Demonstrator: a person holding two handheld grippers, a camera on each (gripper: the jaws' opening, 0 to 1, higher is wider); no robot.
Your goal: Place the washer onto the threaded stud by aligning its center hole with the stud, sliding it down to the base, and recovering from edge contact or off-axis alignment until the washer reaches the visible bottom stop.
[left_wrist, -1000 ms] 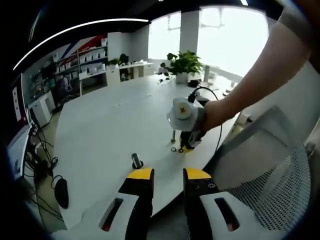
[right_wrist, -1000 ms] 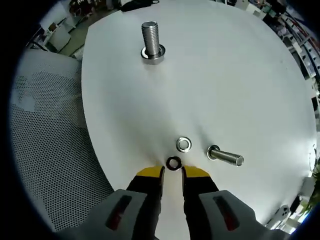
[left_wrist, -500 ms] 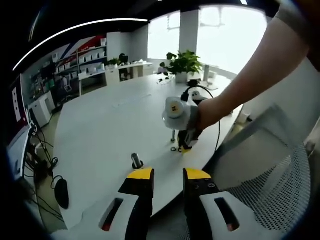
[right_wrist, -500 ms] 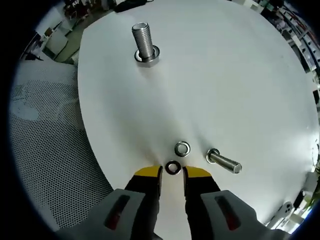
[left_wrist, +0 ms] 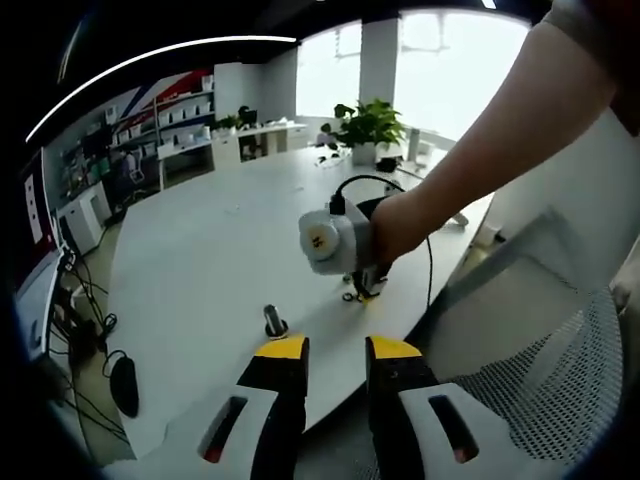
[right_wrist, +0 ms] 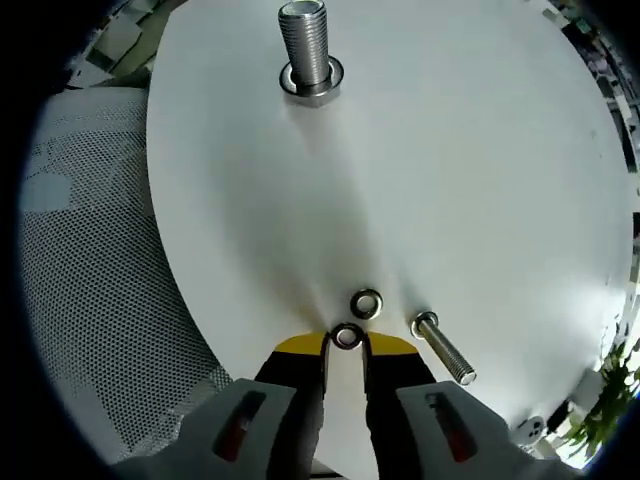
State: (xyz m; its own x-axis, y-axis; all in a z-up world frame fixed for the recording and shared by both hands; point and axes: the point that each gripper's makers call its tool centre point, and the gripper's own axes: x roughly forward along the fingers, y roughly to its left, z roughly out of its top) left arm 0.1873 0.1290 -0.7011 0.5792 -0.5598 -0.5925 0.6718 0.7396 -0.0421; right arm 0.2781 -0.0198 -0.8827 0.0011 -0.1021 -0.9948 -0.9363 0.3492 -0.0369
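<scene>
Your right gripper (right_wrist: 346, 344) is down on the white table (right_wrist: 480, 180) with one washer (right_wrist: 347, 336) between its yellow tips, the jaws nearly closed around it, though I cannot tell if they really pinch it. A second washer (right_wrist: 366, 303) lies just beyond, beside a bolt on its side (right_wrist: 441, 347) (the threaded stud (right_wrist: 308, 50) stands upright, well apart). Your left gripper (left_wrist: 334, 352) hangs near the table edge, jaws parted and holding nothing.

The white table (right_wrist: 480, 150) carries an upright threaded stud (right_wrist: 309, 50), two washers (right_wrist: 366, 303) and a lying bolt (right_wrist: 442, 347).

Right gripper (right_wrist: 346, 344) pointed down, jaws slightly apart; person's hand (left_wrist: 392, 226) gripped it. Left gripper (left_wrist: 335, 349) level, jaws parted.
</scene>
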